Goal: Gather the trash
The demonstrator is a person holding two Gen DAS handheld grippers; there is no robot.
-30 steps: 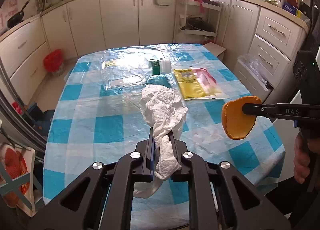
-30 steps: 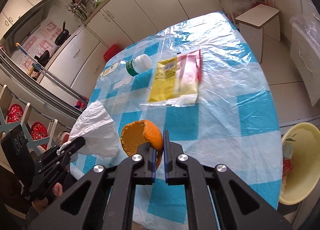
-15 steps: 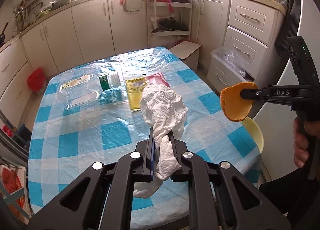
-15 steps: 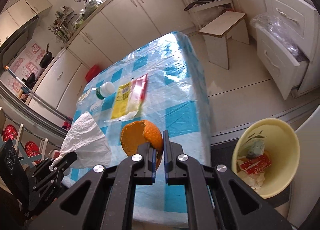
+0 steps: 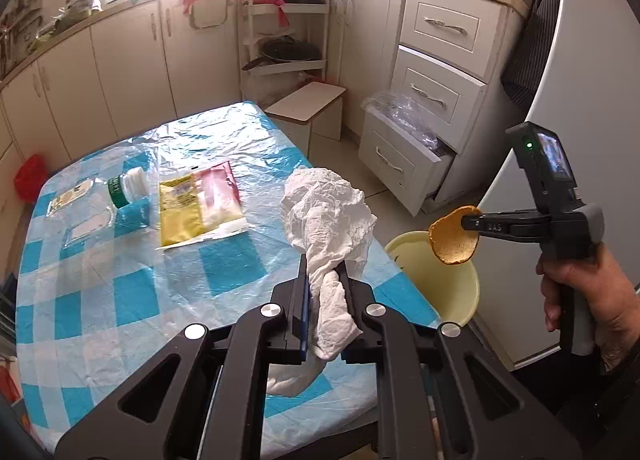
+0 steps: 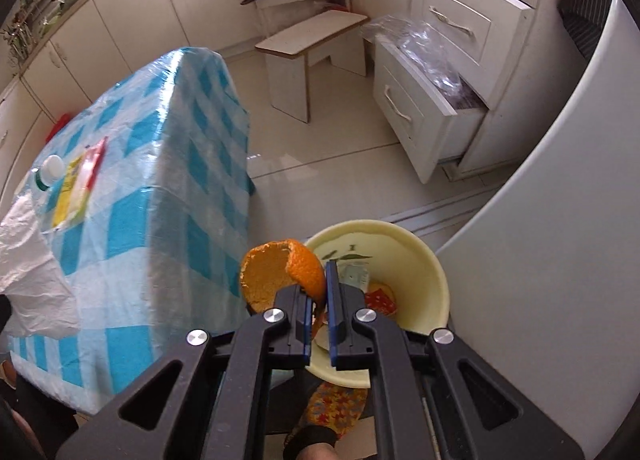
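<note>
Both hands have swung away from the middle of the blue-and-white checked, plastic-covered table (image 5: 132,292) toward its right edge, and the pale yellow round plastic bin (image 6: 430,272) on the floor, a second ago only glimpsed at the frame edge, now sits directly under the right gripper (image 6: 319,300). Its jaws are clamped on a curled orange peel (image 6: 276,272), which hangs above the bin's rim and the scraps already inside. The left gripper (image 5: 323,288) is clamped on a crumpled white paper napkin (image 5: 326,211), held above the table's near right corner, just beside the bin. A yellow-and-red flat snack packet (image 5: 192,207) and a clear plastic bottle with a green label (image 5: 100,203) still lie far left on the table. The peel looks ready to drop; the napkin should follow.
</note>
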